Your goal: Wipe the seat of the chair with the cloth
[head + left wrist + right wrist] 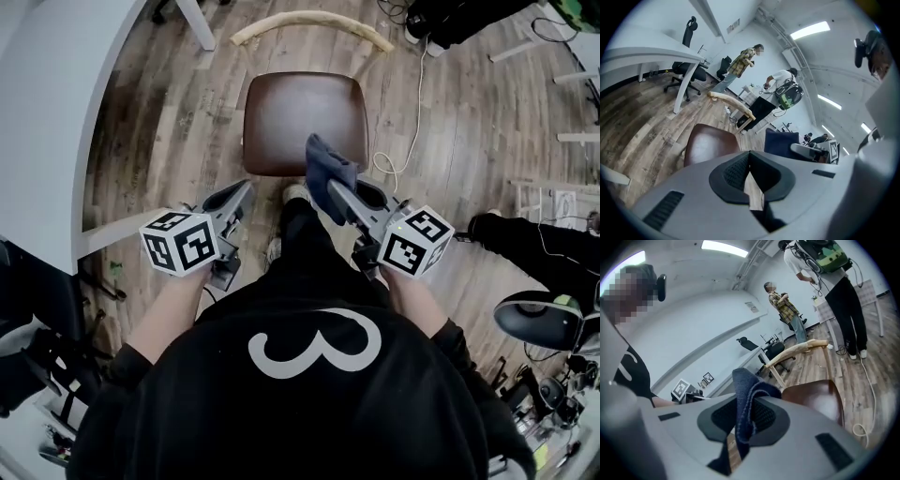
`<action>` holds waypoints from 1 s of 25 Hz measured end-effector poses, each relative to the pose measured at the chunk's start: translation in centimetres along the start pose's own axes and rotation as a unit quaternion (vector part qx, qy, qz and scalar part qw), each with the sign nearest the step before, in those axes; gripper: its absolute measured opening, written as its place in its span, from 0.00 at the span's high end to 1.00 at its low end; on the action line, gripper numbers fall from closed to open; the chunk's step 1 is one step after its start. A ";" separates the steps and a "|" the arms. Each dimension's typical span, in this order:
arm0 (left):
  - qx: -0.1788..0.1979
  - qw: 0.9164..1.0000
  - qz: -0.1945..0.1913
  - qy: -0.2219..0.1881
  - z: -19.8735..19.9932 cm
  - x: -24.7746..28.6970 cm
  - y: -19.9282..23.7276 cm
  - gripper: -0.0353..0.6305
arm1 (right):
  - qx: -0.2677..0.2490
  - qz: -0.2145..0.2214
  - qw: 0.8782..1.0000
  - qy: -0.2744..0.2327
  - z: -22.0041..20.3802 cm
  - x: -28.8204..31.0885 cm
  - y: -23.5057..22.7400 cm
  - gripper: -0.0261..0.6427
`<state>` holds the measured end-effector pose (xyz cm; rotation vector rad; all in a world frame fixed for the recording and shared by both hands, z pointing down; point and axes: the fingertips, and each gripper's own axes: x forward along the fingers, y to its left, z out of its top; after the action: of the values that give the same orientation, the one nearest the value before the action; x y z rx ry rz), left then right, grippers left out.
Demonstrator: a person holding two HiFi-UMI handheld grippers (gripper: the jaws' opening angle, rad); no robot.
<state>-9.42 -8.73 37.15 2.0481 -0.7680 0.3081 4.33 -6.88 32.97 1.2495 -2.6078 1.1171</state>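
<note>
1. The dark blue cloth (330,169) is in the right gripper (335,190), whose jaws are clamped on a fold of it. A bunch stands up past the tips and a tail hangs behind them.
2. In the head view the cloth sits over the front right corner of the brown chair seat (300,117). It looks to be held clear of the seat rather than pressed on it, so wiping seems not yet begun.
3. The left gripper (246,187) has its jaws brought together with nothing between them. It is poised just beside the seat's front left corner.
4. The cloth looks soft, light and limp, so it will likely drag and fold rather than push. The hold on the fold seems firm enough. Only the loose bunch can meet the seat, so the gripper probably needs tilting down to keep the hard jaw tips off the upholstery.
5. The seat looks smooth, padded and slightly glossy, so the cloth should slide easily. A chair this slight may shift on the wood floor under a stroke, and the free gripper could steady it.
6. The seat is open at the front and on both sides. The curved wooden backrest (314,23) bounds the far side.
7. The white desk (56,94) stands well apart on the left. A white cable (413,94) lies on the floor near the chair's right side.
</note>
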 end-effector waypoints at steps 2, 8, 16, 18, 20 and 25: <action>-0.012 1.000 0.011 0.004 -0.3 1.2 1.2 0.93 | 0.015 0.004 1.000 0.009 -0.3 1.2 -1.8 0.88; -0.041 0.998 0.042 -0.005 -0.9 3.9 4.8 0.93 | 0.037 0.011 0.998 0.042 -0.6 5.3 -5.0 0.88; -0.113 0.990 0.075 -0.023 -0.4 7.3 11.4 0.93 | 0.040 0.020 0.997 0.064 -0.5 12.8 -10.1 0.88; -0.121 0.989 0.082 -0.025 -0.3 8.3 12.8 0.93 | 0.040 0.020 0.996 0.073 -1.0 14.4 -11.5 0.88; -0.120 0.989 0.086 -0.024 -0.1 9.4 14.1 0.93 | 0.039 0.023 0.996 0.082 -1.6 16.1 -12.4 0.88; -0.129 0.988 0.082 -0.034 0.3 11.8 16.7 0.93 | 0.039 0.038 0.995 0.089 -3.0 20.4 -13.6 0.88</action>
<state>-10.75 -20.48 53.88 1.7635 -0.9693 0.2175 -0.79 -24.12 49.84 1.0186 -2.5197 1.2912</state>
